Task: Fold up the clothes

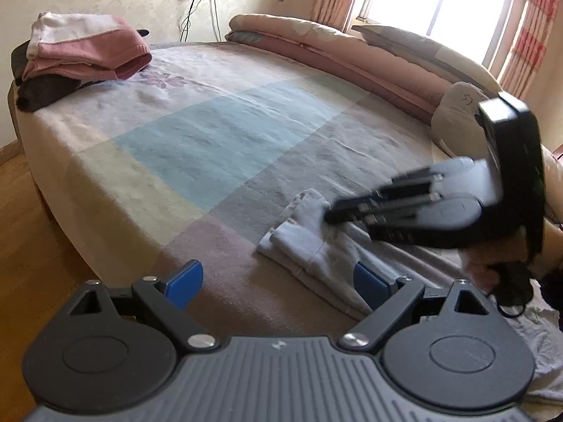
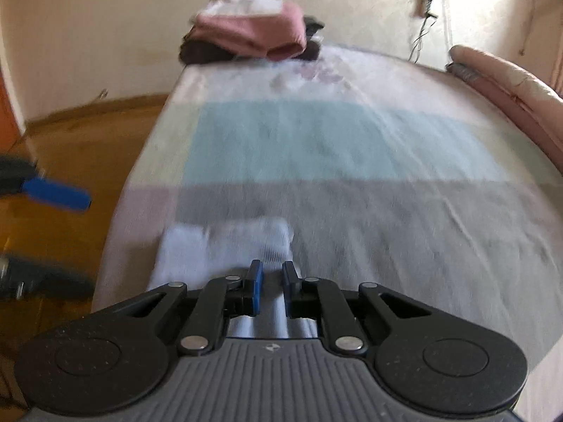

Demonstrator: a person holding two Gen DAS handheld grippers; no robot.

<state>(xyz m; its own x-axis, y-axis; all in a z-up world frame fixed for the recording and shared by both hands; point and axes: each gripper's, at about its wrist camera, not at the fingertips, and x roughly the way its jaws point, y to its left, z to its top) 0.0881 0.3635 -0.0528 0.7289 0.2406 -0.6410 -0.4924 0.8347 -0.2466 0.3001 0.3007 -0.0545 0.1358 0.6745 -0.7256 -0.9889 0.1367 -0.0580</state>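
Folded white garment (image 2: 225, 249) sits pinched in right tool (image 2: 269, 274); left tool (image 1: 278, 281) gapes wide, holding nothing.

The left tool (image 1: 278, 283) gapes wide beside a folded pale garment (image 1: 309, 242) on the bed (image 1: 218, 133).

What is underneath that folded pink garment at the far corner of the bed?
The pink garment rests on a dark folded garment, which lies on the bed. Anything beneath that is hidden.

Two grippers (image 1: 278, 281) (image 2: 271, 274); three folded garments stacked (image 1: 84, 52); one pale garment (image 1: 309, 239); one bed (image 1: 218, 133).
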